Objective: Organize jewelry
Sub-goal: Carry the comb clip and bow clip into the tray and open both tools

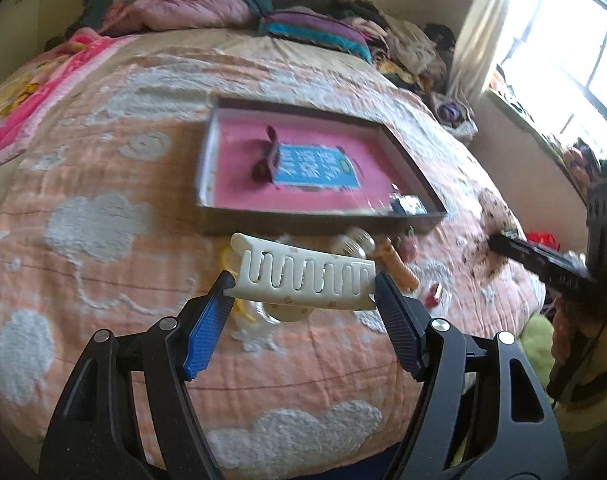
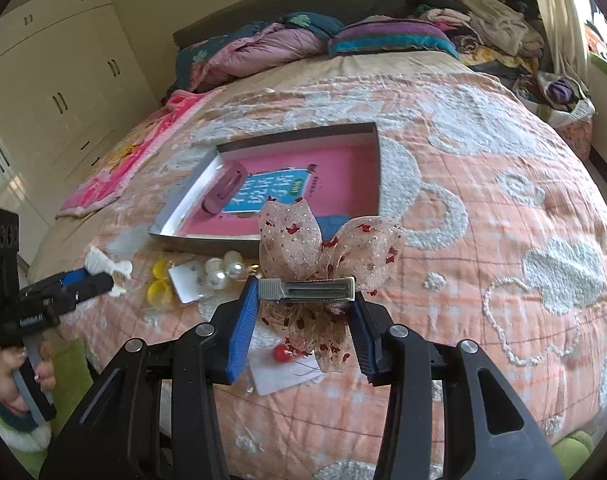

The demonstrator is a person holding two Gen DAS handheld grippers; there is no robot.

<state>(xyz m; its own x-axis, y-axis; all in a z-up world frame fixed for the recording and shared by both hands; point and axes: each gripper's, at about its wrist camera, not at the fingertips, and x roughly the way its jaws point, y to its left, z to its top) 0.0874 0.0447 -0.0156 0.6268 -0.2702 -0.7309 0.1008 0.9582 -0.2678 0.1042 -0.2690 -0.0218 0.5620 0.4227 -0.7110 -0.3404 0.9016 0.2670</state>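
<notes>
Left tongs (image 1: 303,286) clamp one white claw clip (image 1: 303,282); right tongs (image 2: 305,294) clamp one bow clip (image 2: 307,290).

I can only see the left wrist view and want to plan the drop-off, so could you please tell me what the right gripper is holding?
Observer: The right gripper is shut on a sheer bow hair clip, gripped by the ends of its metal clasp.
Operator: Thank you. Is anything loose under it?
Observer: Yes, a small red bead lies on a white card.
Operator: Anything near the tray's front wall?
Observer: Pearl beads lie there.
</notes>
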